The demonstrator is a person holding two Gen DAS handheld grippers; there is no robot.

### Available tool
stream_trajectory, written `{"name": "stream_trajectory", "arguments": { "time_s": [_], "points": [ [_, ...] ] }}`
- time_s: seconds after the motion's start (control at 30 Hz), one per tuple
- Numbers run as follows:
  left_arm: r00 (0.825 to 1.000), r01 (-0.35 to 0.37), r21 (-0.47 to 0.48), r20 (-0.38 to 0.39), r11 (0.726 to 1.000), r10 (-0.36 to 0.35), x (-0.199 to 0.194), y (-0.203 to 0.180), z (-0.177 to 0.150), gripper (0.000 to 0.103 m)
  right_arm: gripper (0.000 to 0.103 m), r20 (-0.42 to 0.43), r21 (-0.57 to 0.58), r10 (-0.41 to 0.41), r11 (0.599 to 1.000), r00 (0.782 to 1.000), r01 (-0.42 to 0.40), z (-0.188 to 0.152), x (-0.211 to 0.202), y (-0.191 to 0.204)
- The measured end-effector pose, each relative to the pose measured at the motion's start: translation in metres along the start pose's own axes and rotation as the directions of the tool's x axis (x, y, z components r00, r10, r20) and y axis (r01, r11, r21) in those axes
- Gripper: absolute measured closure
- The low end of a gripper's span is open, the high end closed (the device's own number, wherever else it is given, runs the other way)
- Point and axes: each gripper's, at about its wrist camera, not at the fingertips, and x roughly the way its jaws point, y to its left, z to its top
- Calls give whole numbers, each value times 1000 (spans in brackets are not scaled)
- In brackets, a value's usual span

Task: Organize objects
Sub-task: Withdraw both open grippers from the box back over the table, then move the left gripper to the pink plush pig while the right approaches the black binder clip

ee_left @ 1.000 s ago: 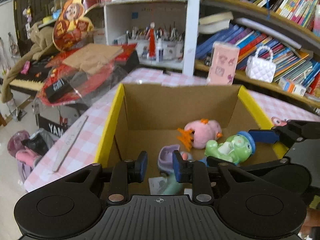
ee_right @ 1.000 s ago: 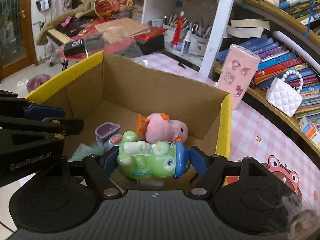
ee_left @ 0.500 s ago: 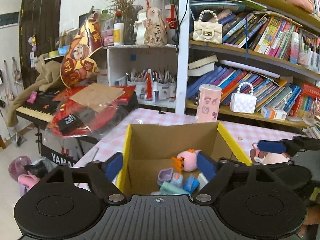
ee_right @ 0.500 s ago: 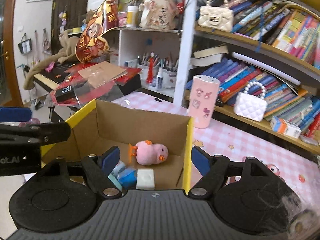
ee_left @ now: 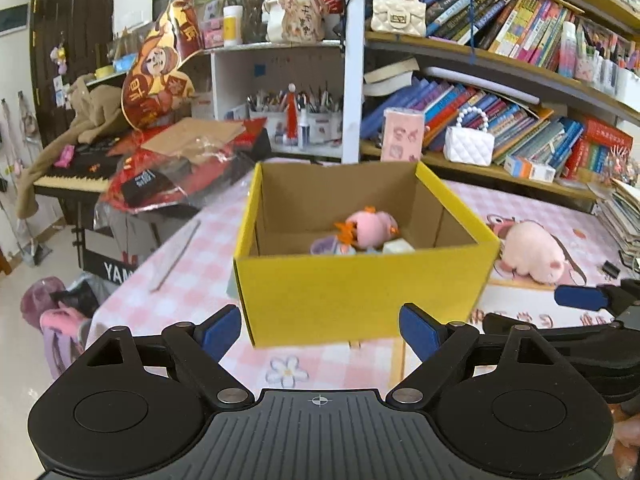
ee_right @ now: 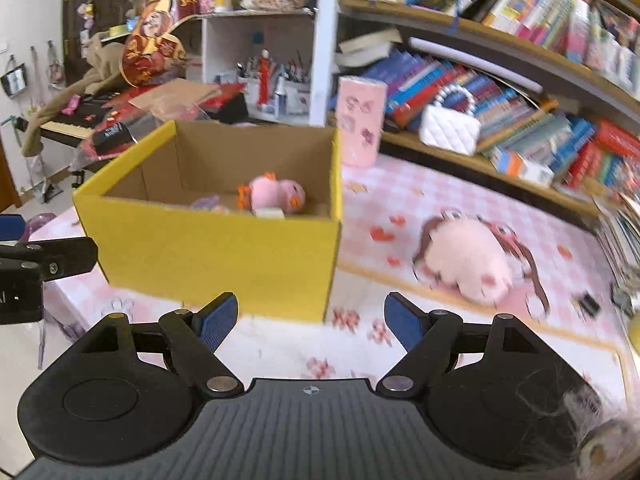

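A yellow cardboard box [ee_left: 360, 288] stands on the pink checked table; it also shows in the right wrist view [ee_right: 216, 256]. Inside lie a pink plush bird [ee_left: 370, 226] [ee_right: 276, 194] and small toys, partly hidden by the front wall. My left gripper [ee_left: 320, 332] is open and empty, in front of the box. My right gripper [ee_right: 308, 322] is open and empty, in front of the box's right corner. A pink plush pig [ee_left: 532, 252] [ee_right: 468, 260] lies on the table to the right of the box.
A pink cylinder container [ee_right: 360, 120] stands behind the box. Bookshelves [ee_left: 500, 92] with a white handbag [ee_left: 468, 144] run along the back. A keyboard with red bags [ee_left: 168, 176] is at the left. A ruler [ee_left: 176, 256] lies near the table's left edge.
Both grippers have pulled back and out of the box. The right gripper let go of the green toy and opened. The left gripper opened. The box's front wall now faces me.
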Motion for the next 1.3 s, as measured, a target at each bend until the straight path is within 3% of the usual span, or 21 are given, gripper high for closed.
{"name": "stream_trajectory", "arguments": {
  "time_s": [0.27, 0.7, 0.97, 1.3],
  "points": [
    [997, 17, 2, -74, 1000, -16, -9, -4, -27, 14, 24, -41, 71, -55, 996, 998, 58, -33, -26, -2],
    [984, 138, 79, -120, 987, -129, -18, -37, -46, 14, 24, -92, 158, -166, 971, 982, 179, -77, -61, -22],
    [975, 198, 164, -134, 966, -177, -8, -80, -41, 13, 24, -125, 250, -232, 933, 965, 257, -93, -71, -60],
    [943, 302, 198, -207, 932, -261, 26, -158, -29, 12, 24, -187, 297, -306, 888, 933, 351, -101, -69, -135]
  ]
}}
